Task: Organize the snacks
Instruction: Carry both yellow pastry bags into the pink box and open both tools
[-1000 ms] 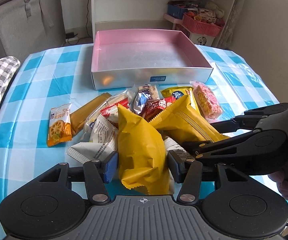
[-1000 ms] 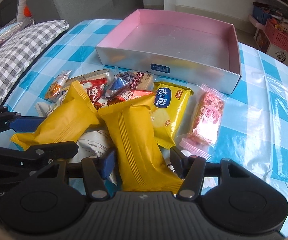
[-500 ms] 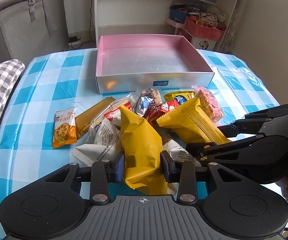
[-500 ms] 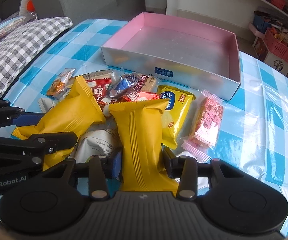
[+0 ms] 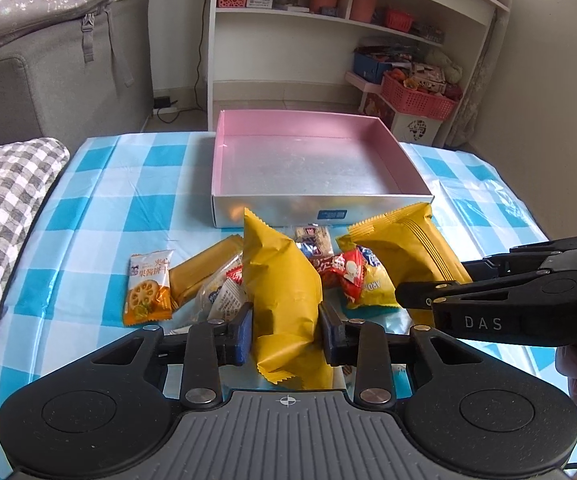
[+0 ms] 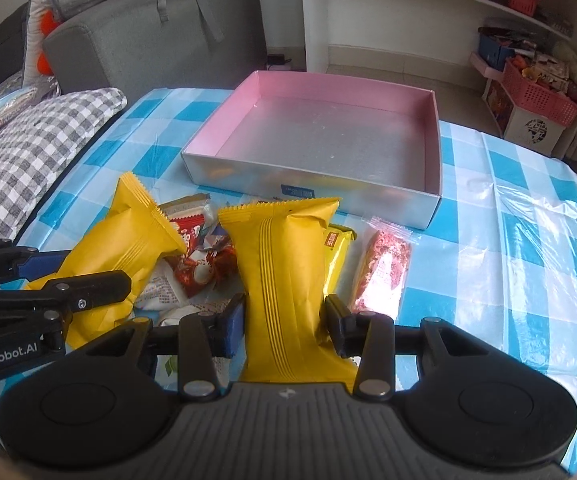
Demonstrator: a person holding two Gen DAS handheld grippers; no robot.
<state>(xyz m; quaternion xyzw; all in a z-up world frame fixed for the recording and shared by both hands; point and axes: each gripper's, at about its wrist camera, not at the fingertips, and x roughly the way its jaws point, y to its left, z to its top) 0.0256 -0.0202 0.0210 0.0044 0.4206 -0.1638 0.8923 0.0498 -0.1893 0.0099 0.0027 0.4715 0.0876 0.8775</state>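
Above the snack pile (image 5: 328, 276) near the table's (image 5: 100, 208) front edge, each gripper, left (image 5: 284, 326) and right (image 6: 284, 320), clamps a yellow packet; carry both level over the box's (image 5: 320, 210) near wall before releasing.

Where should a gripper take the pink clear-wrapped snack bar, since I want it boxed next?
Grip the pink clear-wrapped snack bar across its narrow width near the middle, coming from above. It lies flat on the blue checked tablecloth, long axis toward the pink-lined box, right side unobstructed. Its crimped ends look too flimsy.
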